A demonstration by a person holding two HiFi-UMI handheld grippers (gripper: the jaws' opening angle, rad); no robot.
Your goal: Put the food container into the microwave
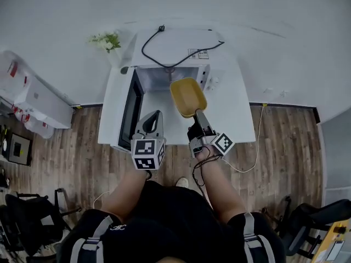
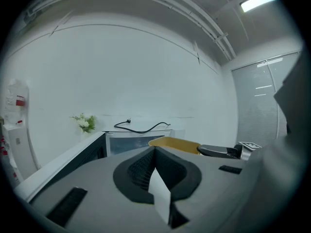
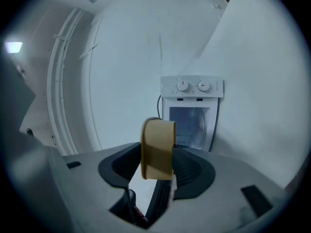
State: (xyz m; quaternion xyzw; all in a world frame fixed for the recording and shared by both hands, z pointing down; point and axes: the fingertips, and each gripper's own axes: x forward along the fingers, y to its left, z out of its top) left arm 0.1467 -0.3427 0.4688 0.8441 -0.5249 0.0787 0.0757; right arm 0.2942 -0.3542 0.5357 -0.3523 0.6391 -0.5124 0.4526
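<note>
Item 1. Mustard-yellow plastic food container [image 1: 188, 96], shallow, rounded corners, open side up. It is clamped by its near rim in my right gripper [image 1: 198, 115], jaws pressed on the wall. It is held level in the air at the open front of the microwave; I cannot tell whether its far end has passed the opening. In the right gripper view the food container [image 3: 158, 148] shows edge-on between the jaws of the right gripper [image 3: 160, 174].

Item 2. My left gripper [image 1: 153, 118], jaws together with nothing between them, just left of the container and near the door. The left gripper view shows the left gripper [image 2: 155, 177] so.

Item 3. White box-shaped microwave [image 1: 181, 45], two knobs on its panel, on the table against the wall. Its dark-glass door [image 1: 130, 107] is swung out to the left.

Item 4. Black power cable [image 1: 164, 59], looped loose across the microwave top.

Item 5. White table [image 1: 237, 111], bearing the microwave.

Item 6. Small bunch of white flowers [image 1: 107, 40], on the table's far left corner.

Item 7. Brown wood-plank floor [image 1: 285, 147].
</note>
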